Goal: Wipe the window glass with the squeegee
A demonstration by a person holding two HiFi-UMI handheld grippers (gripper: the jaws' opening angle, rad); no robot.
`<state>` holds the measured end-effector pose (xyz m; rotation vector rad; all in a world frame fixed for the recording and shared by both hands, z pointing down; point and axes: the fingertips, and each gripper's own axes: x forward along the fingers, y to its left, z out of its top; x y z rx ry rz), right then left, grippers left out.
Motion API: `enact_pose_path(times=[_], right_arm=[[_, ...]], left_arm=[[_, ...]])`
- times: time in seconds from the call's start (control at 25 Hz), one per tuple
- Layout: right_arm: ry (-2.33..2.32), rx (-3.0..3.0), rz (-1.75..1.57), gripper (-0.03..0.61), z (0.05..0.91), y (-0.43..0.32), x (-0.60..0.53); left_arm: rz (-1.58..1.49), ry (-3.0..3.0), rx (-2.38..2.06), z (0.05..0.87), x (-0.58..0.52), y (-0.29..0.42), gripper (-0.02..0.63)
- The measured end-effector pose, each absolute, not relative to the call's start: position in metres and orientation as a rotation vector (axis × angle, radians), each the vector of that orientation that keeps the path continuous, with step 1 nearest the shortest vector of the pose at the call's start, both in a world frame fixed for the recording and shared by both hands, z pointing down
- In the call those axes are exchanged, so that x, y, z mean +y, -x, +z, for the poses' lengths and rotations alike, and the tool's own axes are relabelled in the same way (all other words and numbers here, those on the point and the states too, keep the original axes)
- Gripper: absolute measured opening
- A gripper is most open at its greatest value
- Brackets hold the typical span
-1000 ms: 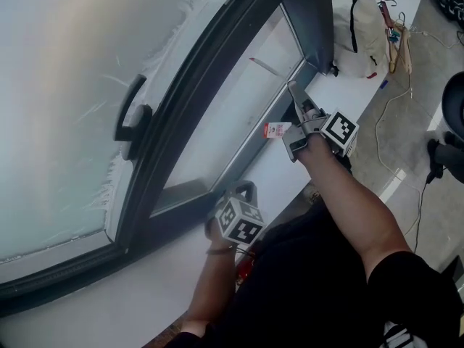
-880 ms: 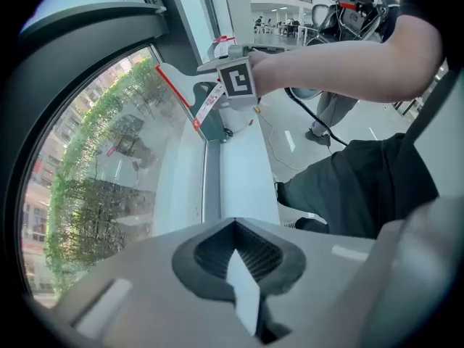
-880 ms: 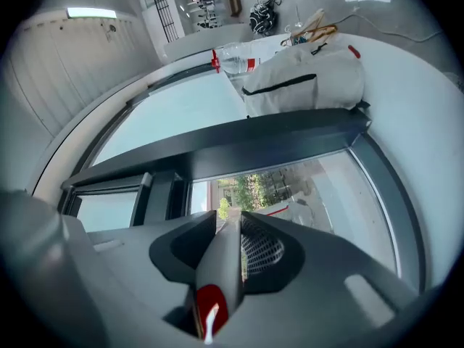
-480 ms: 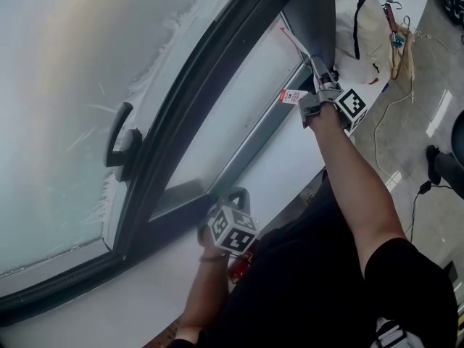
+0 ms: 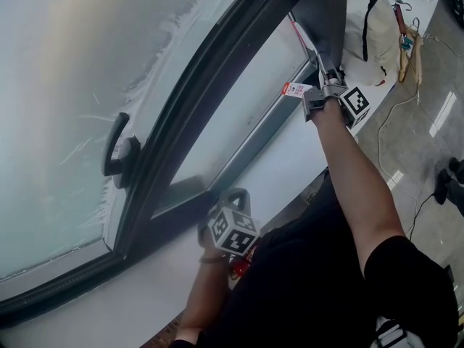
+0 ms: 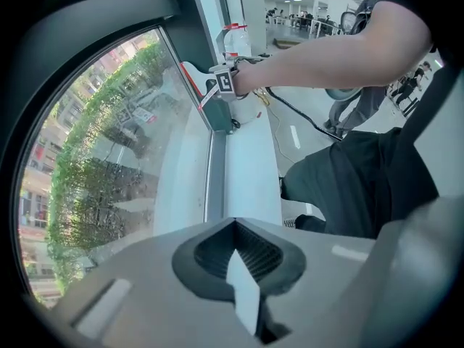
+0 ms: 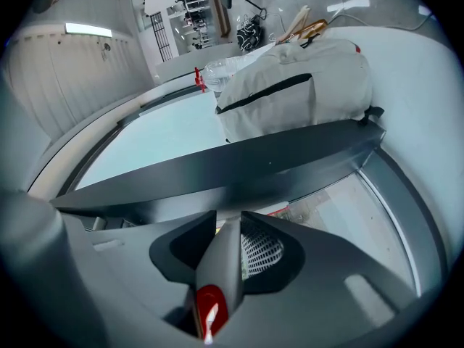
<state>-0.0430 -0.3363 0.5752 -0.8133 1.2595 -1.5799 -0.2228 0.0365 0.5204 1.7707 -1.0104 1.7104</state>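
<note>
The squeegee (image 5: 319,62) has a grey handle and a red-edged blade, and a white tag (image 5: 296,89) hangs from it. My right gripper (image 5: 328,96) is shut on the handle (image 7: 225,256) and holds the blade up at the far corner of the lower window glass (image 5: 239,114), beside the dark frame (image 7: 239,162). The left gripper view shows the squeegee (image 6: 193,77) against the pane (image 6: 109,136). My left gripper (image 5: 230,223) rests low on the white sill (image 5: 279,169). Its jaws (image 6: 239,267) are shut on a thin white strip (image 6: 243,296).
A beige bag (image 5: 373,27) sits on the sill just past the frame, with hangers and a cable (image 5: 406,96) beyond it on the floor. A dark window handle (image 5: 116,154) sticks out of the frosted upper pane. Bottles (image 6: 235,38) stand at the sill's far end.
My right gripper has carried the squeegee away from me along the pane to its far corner. The left gripper has stayed on the sill.
</note>
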Motion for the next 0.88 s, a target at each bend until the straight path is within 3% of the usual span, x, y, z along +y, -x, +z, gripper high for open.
enact_pose_path(times=[0.88], right_arm=[[0.791,1.237,-1.600,0.130,0.581,0.064,-0.314]], left_arm=[[1.672,-1.768,-1.035,0.525,0.052,0.234,0.000]])
